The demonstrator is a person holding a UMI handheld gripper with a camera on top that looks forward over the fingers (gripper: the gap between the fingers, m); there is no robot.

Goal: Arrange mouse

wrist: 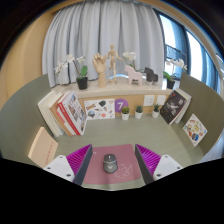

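Note:
A small grey mouse [109,163] lies on a pink mouse mat [122,170] on the desk. My gripper [112,165] is open, its two fingers with magenta pads [78,160] spread wide at either side of the mat. The mouse stands between the fingers, nearer the left one, with a clear gap at each side. It rests on the mat on its own.
A wooden shelf [120,93] stands beyond the mat, with books [66,112] at the left, small potted plants [140,112] and cards. On top stand wooden figures [112,65] and plants. Framed pictures [176,106] lean at the right. Curtains hang behind.

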